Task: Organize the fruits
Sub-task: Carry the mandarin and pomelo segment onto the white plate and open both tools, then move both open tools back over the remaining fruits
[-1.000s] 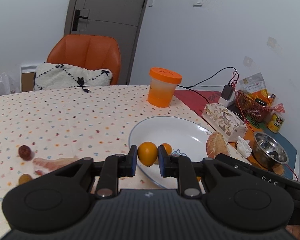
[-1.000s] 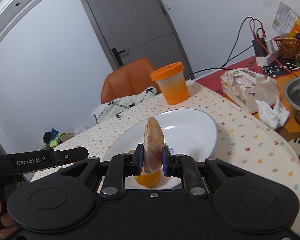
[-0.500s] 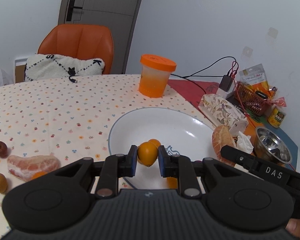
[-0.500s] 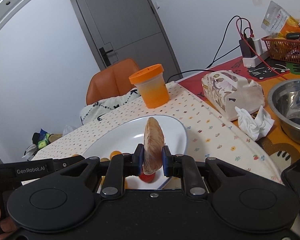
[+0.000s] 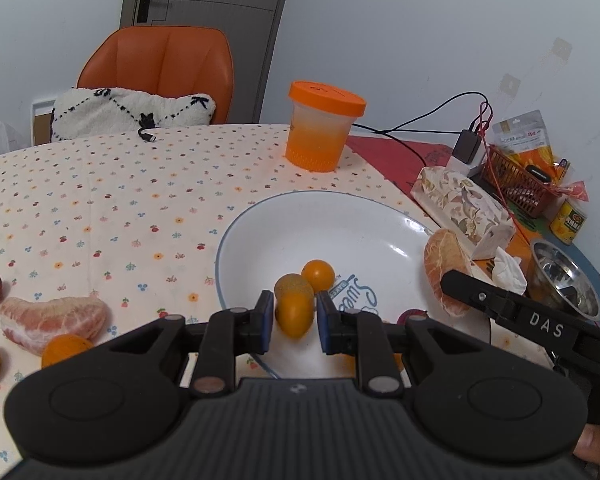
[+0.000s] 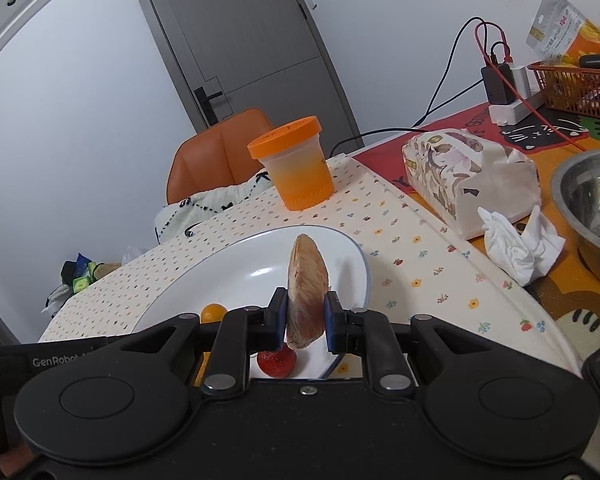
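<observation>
1. Where the bench (image 5: 100, 184) shows at far left, a peeled pomelo segment (image 5: 54, 318) lies on the dotted cloth, a small orange fruit (image 5: 64, 350) touching it.
2. Left claw (image 5: 293, 320) hangs over the white plate (image 5: 340, 216), jaws slightly apart around a kumquat (image 5: 295, 315); whether the pads touch it, I cannot tell.
3. Two more small fruits sit just beyond it on the plate.
4. Right claw (image 6: 305, 320) is clamped on an upright pomelo wedge (image 6: 307, 292) above the plate's near rim, a strawberry (image 6: 277, 362) below.

Left tongs (image 5: 291, 316) are bracketing a small orange fruit (image 5: 294, 315) over the white plate (image 5: 320, 216), jaws slightly parted.
</observation>
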Available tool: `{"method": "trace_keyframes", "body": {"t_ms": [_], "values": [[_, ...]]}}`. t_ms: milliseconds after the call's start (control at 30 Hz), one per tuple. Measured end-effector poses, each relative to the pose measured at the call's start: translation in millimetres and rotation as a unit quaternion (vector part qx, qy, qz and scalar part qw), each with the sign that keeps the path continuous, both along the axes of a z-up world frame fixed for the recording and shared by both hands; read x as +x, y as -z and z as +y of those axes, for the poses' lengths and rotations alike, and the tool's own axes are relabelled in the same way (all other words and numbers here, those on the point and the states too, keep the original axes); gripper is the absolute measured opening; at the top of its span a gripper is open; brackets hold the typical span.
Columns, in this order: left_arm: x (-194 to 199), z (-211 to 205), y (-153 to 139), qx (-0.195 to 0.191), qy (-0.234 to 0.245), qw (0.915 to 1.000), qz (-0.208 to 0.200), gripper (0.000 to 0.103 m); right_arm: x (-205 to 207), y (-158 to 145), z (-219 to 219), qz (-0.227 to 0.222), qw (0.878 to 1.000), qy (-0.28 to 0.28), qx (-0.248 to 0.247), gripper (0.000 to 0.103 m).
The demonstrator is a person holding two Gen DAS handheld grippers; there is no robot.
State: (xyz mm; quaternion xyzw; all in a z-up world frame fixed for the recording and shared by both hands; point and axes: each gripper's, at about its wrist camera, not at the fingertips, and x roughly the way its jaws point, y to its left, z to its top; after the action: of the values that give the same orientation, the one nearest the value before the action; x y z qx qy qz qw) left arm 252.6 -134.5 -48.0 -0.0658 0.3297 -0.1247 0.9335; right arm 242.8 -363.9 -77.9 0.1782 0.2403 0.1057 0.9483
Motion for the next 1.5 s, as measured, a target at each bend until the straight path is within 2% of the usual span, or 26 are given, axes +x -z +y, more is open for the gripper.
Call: {"method": "trace_keyframes", "body": {"t_ms": [100,167,233,433,500,567,700,733,833,1000,1100,1300,1433,1500], "values": [[0.9,-3.9,-1.2,0.013,0.001,0.9999,-0.001,0.024,3.6,1.6,1.9,0.0,1.0,-0.002,-0.004,0.018],[1.1,-4.4,-3.0,0.015,-0.002,0.9999,0.001,0.025,2.7,0.7,2.6,-0.002,1.0,-0.001,-0.001,0.025],[0.1,-3.8,-5.0,0.015,-0.006,0.9999,0.001,0.027,0.2,-1.8,3.1,-0.006,1.0,0.005,-0.006,0.026],[-8.0,1.9,-12.0,0.014,-0.011,0.9998,-0.007,0.041,-10.2,-7.9,-4.1,-0.01,1.0,0.011,0.016,0.028],[-11.0,4.4,-14.8,0.012,-0.014,0.9998,-0.009,0.052,-14.0,-9.1,-4.6,-0.012,1.0,0.013,0.02,0.03],[-13.9,7.4,-16.9,0.01,-0.018,0.9997,-0.012,0.056,-19.2,-10.0,-3.2,-0.016,1.0,0.019,0.017,0.036],[-19.9,14.6,-21.1,0.007,-0.025,0.9995,-0.014,0.062,-25.5,-13.2,0.6,-0.018,1.0,0.014,0.019,0.036],[-21.6,16.6,-22.4,0.008,-0.028,0.9995,-0.016,0.064,-27.7,-14.6,2.2,-0.019,1.0,0.012,0.019,0.038],[-28.7,24.0,-26.4,0.01,-0.041,0.9988,-0.025,0.078,-34.7,-17.4,7.6,-0.023,1.0,0.012,0.016,0.057],[-41.7,36.4,-32.6,0.01,-0.05,0.998,-0.036,0.086,-43.5,-19.4,15.9,-0.02,1.0,0.008,0.016,0.058],[-46.9,42.2,-35.5,0.014,-0.054,0.9978,-0.037,0.09,-50.0,-23.0,20.5,-0.021,1.0,0.005,0.014,0.061],[-54.1,54.1,-40.1,0.012,-0.058,0.9979,-0.028,0.094,-59.9,-29.1,27.8,-0.024,1.0,0.001,0.006,0.077],[-61.6,63.2,-43.1,0.014,-0.069,0.9971,-0.029,0.095,-67.3,-37.0,32.8,-0.033,0.999,0.001,-0.002,0.101],[-65.3,68.0,-44.7,0.015,-0.081,0.9962,-0.029,0.095,-70.7,-41.0,35.0,-0.035,0.999,0.0,-0.002,0.103]]}}
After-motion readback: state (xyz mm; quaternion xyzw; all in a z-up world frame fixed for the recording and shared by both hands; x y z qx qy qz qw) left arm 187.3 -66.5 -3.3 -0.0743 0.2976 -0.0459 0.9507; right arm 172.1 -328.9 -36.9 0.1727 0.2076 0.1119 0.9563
